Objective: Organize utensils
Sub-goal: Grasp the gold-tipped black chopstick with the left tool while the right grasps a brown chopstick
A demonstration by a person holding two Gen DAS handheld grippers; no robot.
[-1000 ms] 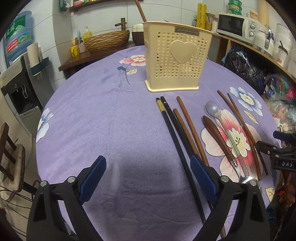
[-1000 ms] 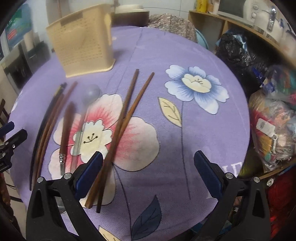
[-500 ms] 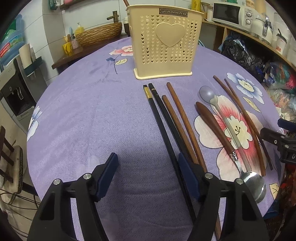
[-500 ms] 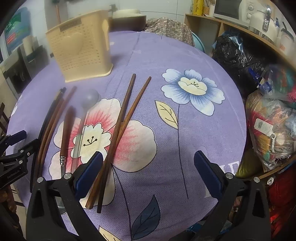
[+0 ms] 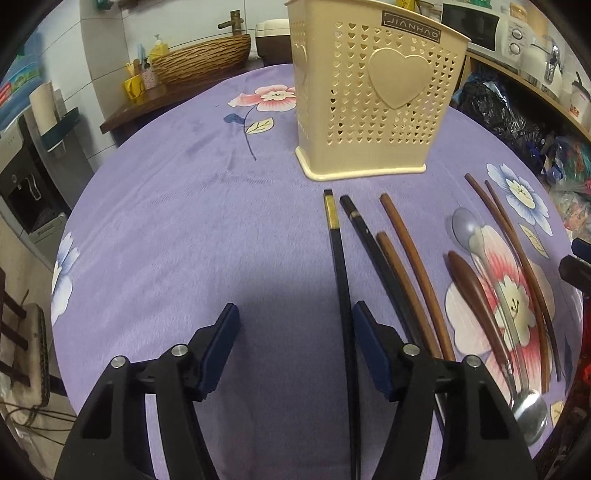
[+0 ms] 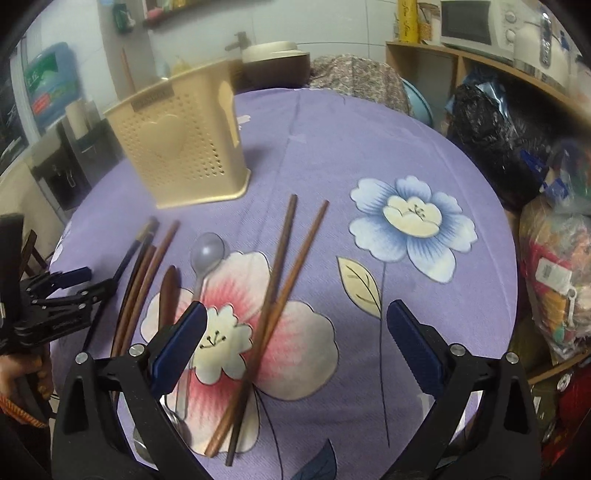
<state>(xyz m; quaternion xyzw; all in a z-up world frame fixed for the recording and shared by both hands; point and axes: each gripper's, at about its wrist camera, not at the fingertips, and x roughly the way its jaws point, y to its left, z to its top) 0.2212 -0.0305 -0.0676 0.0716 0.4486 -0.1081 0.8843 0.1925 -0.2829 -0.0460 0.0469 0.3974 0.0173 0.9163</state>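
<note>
A cream perforated utensil holder [image 5: 373,107] with a heart on its side stands upright on the purple cloth, also seen in the right wrist view [image 6: 181,147]. In front of it lie two black chopsticks [image 5: 340,258], two brown ones [image 5: 410,258], a wooden-handled knife [image 5: 472,288], a grey spoon [image 5: 465,229], a metal spoon [image 5: 528,410] and another brown pair [image 6: 280,295]. My left gripper [image 5: 295,350] is closing, with the gold-banded black chopstick just inside its right pad and neither pad pressing on it. My right gripper [image 6: 295,343] stands wide open above the far brown pair.
The round table [image 5: 166,221] wears a purple flowered cloth. A wicker basket [image 5: 199,62] and bottles sit on a shelf behind. Bags [image 6: 554,280] crowd the table's right side, under a shelf with a microwave [image 6: 469,22]. A water dispenser [image 5: 26,177] stands at left.
My left gripper moved closer to the holder and its jaws narrowed, so the gold-banded black chopstick now lies between them. My right gripper rose a little, still wide open.
</note>
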